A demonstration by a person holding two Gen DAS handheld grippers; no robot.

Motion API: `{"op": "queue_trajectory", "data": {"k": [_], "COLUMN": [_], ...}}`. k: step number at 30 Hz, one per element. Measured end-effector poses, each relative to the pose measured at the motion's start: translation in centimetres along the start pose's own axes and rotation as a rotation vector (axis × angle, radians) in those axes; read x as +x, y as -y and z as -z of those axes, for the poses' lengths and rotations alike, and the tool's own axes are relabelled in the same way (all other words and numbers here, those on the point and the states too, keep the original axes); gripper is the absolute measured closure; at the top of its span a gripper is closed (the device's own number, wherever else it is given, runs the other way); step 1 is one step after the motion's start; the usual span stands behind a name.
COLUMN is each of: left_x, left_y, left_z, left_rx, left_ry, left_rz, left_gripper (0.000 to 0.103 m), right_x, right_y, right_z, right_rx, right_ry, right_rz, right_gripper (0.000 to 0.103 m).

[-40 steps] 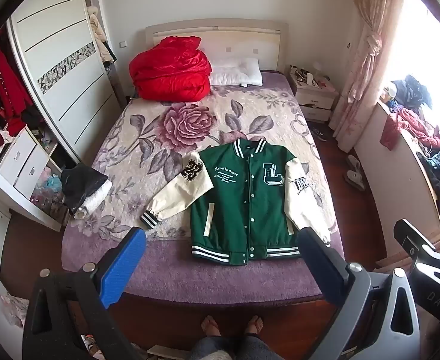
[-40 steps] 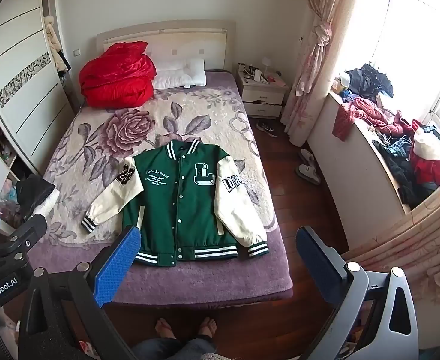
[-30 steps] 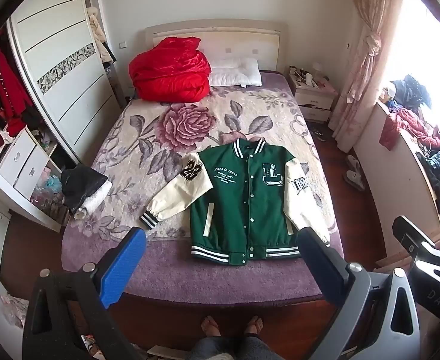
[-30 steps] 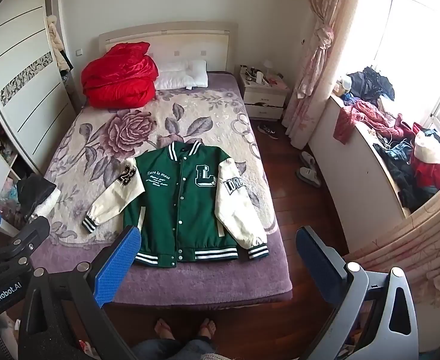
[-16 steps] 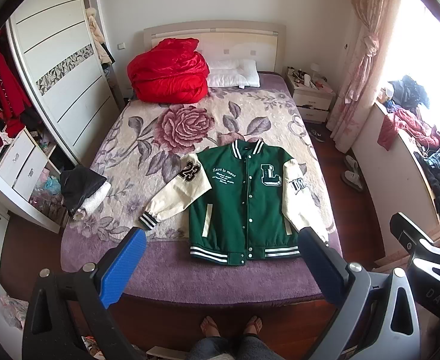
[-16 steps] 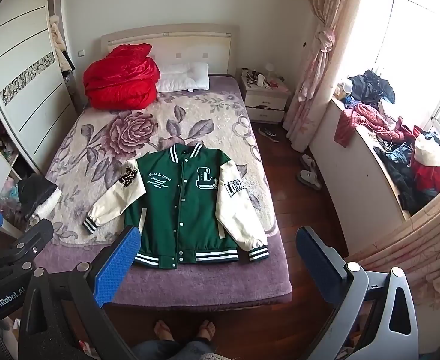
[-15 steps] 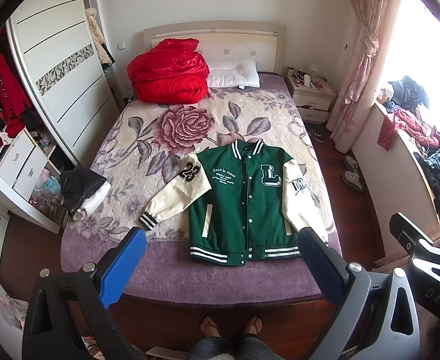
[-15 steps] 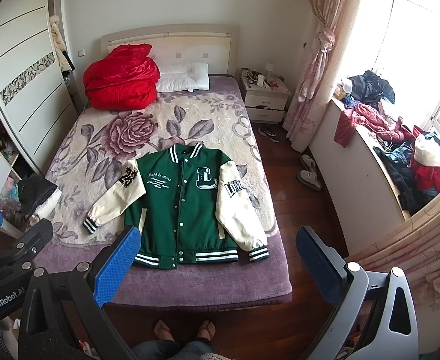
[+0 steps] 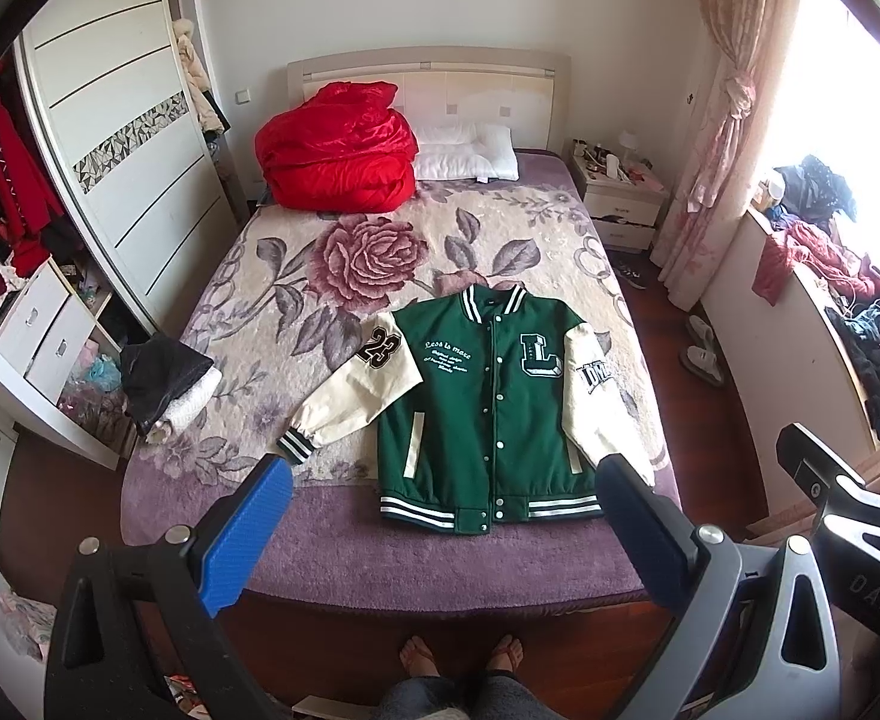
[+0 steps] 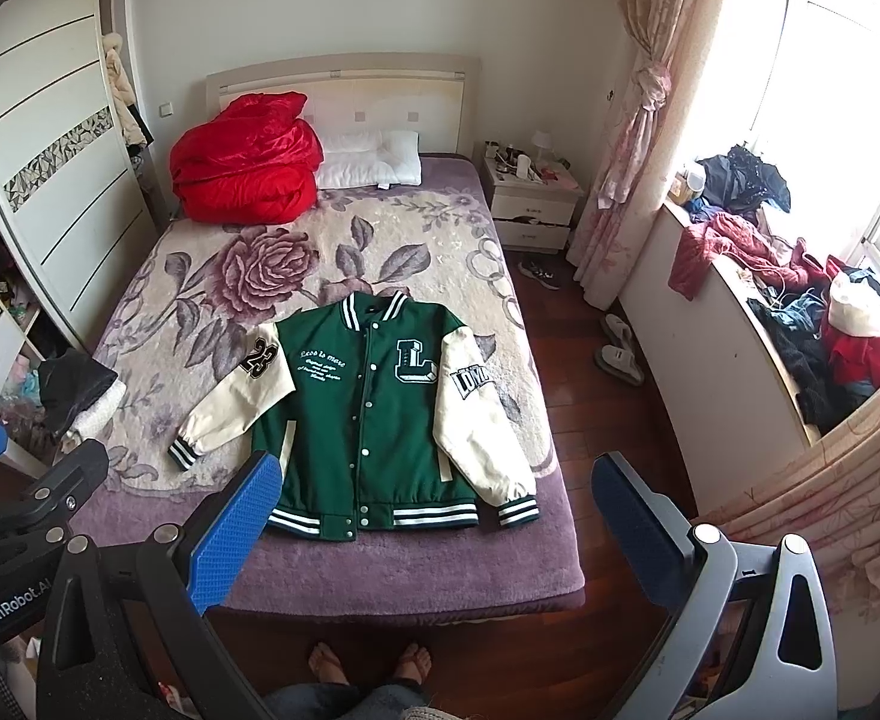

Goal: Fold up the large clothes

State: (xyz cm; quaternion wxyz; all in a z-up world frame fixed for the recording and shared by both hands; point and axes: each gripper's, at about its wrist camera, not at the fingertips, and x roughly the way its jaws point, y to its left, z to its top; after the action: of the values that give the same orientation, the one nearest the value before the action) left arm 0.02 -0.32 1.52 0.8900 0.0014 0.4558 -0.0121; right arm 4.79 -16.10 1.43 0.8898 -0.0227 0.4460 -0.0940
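A green varsity jacket (image 9: 487, 414) (image 10: 368, 420) with cream sleeves lies spread flat, front up and buttoned, at the foot of the bed (image 9: 440, 558) (image 10: 410, 570). Its left sleeve angles outward; its right sleeve lies along the body. My left gripper (image 9: 440, 480) is open and held high above the bed's foot end, well clear of the jacket. My right gripper (image 10: 434, 474) is open too, at the same height, with nothing between its fingers. Each gripper's body shows at the edge of the other's view.
A red duvet (image 9: 338, 150) and white pillow (image 9: 463, 153) sit at the headboard. A dark clothes pile (image 9: 161, 381) lies at the bed's left edge by the wardrobe (image 9: 116, 138). Nightstand (image 10: 529, 192), slippers (image 10: 619, 348) and a cluttered window ledge (image 10: 799, 324) are right. The person's bare feet (image 10: 368, 666) stand at the bed's foot.
Both views have drifted back slightly, so the bed and jacket sit a little lower and smaller. The jacket has not moved and both grippers stay open.
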Motion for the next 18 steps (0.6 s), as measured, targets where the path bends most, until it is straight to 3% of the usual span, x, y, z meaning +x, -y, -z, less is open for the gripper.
{"op": "queue_trajectory", "data": {"k": [18], "left_x": [-0.1], "left_y": [0.1], "left_z": [0.1], "left_rx": [0.001], "left_ry": [0.004], "left_rz": [0.0], "left_gripper": [0.0], "right_x": [-1.9], "right_y": [-0.8], "right_z": [-1.5], "right_rx": [-0.002], "right_ry": [0.004], "right_rz": [-0.005], "right_gripper": [0.0]}}
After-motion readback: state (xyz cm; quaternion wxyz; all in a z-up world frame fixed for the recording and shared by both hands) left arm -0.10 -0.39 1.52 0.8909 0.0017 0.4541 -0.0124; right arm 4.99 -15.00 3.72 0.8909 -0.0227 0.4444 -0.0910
